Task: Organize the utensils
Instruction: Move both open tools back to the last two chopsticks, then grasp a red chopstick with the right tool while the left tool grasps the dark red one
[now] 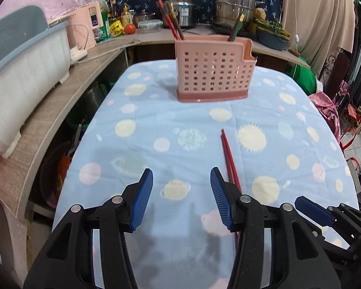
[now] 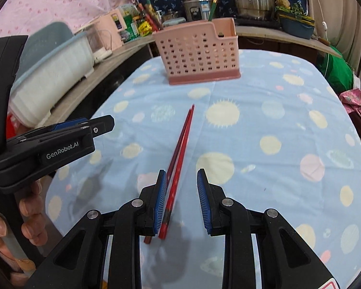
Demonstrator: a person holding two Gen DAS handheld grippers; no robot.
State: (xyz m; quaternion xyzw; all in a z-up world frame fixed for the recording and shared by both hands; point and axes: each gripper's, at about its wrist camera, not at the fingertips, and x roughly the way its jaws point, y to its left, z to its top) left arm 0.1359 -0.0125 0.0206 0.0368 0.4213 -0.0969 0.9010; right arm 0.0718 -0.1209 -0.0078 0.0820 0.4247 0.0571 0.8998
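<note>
Your red chopsticks are lying flat on the planet-print cloth, in front of the perforated pink plastic caddy. Your right gripper is standing apart around their near ends; your left gripper is gaping empty beside them.

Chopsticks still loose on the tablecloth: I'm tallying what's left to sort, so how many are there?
2: the red chopsticks lie side by side on the tablecloth, short of the pink holder, their near ends between the right gripper jaws.

Chopsticks on tablecloth, before holder.
</note>
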